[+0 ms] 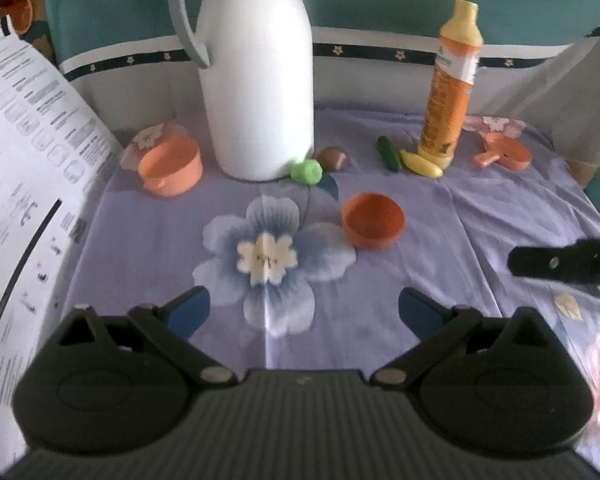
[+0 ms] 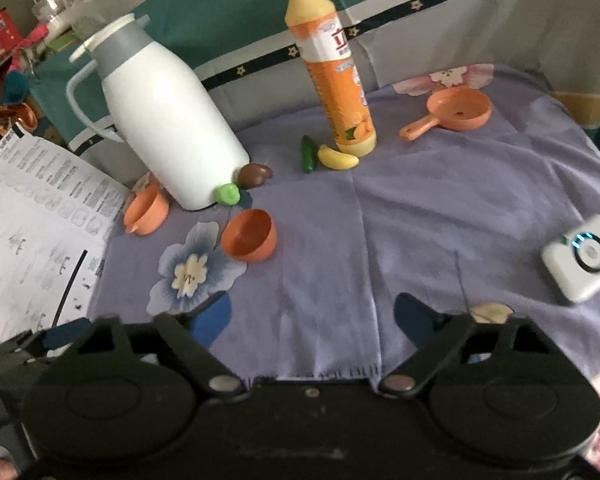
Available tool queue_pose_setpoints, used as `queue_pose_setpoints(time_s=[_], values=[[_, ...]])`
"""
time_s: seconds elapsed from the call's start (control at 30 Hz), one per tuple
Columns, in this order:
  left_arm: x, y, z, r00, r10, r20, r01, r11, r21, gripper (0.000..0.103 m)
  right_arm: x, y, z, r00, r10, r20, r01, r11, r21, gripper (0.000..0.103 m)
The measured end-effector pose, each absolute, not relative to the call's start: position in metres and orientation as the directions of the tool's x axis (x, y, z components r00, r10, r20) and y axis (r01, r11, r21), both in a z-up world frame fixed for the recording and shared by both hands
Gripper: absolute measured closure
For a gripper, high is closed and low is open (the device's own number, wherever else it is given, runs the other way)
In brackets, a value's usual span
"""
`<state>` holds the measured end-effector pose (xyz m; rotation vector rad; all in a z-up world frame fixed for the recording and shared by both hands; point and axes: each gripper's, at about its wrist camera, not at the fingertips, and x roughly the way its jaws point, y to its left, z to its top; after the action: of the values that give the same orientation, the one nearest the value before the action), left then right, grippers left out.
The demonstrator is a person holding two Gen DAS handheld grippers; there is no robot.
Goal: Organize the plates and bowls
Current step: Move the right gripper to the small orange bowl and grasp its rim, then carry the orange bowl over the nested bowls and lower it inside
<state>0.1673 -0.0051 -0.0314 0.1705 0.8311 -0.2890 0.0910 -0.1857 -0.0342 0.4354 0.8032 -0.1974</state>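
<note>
Blue pads are spread wide on both the left gripper (image 1: 304, 312) and right gripper (image 2: 314, 316), nothing held. The orange bowl (image 1: 373, 226) sits tipped, probably easily rolled into the green lump (image 1: 307, 172) beside the white jug (image 1: 260, 80).

Taking the jug (image 1: 260, 80) as landmark: the two-handled pot (image 1: 171, 166) sits on the cloth (image 1: 480, 220) just to its left, and a sheet of paper (image 1: 24, 152) lies farther left. The bowl (image 1: 373, 221) lies before it to the right. The bottle (image 1: 451, 88) stands well to its right, with the small pan (image 1: 505, 153) beyond that.
</note>
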Motion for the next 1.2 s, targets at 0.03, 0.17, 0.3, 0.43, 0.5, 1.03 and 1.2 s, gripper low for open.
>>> queue_pose_setpoints(time_s=[0.03,0.17,0.3,0.43,0.5,1.03,1.2], values=[[0.175,-0.008,-0.033,0.640,-0.184,-0.746,0.316,0.948,0.038,0.002,0.100,-0.187,-0.037,0.681,-0.004,-0.732,0.332,0.893,0.304,0.023],[0.204,-0.020,-0.043,0.624,-0.188,-0.759,0.316,0.948,0.025,0.012,0.133,-0.191,-0.046,0.680,0.023,-0.733,0.327,0.885,0.331,0.032],[0.232,-0.032,-0.055,0.591,-0.210,-0.779,0.325,0.946,-0.008,0.025,0.166,-0.198,-0.055,0.679,0.069,-0.731,0.326,0.863,0.385,0.043],[0.253,-0.042,-0.067,0.548,-0.238,-0.802,0.330,0.942,-0.054,0.035,0.197,-0.201,-0.067,0.671,0.113,-0.733,0.320,0.848,0.424,0.065],[0.260,-0.046,-0.074,0.531,-0.244,-0.812,0.328,0.942,-0.069,0.036,0.209,-0.199,-0.073,0.665,0.122,-0.737,0.310,0.853,0.420,0.074],[0.277,-0.056,-0.103,0.450,-0.276,-0.849,0.333,0.934,-0.127,0.079,0.241,-0.188,-0.107,0.631,0.165,-0.758,0.281,0.862,0.422,0.095],[0.271,-0.057,-0.102,0.448,-0.275,-0.851,0.344,0.931,-0.120,0.082,0.236,-0.185,-0.107,0.632,0.178,-0.754,0.279,0.856,0.436,0.096]])
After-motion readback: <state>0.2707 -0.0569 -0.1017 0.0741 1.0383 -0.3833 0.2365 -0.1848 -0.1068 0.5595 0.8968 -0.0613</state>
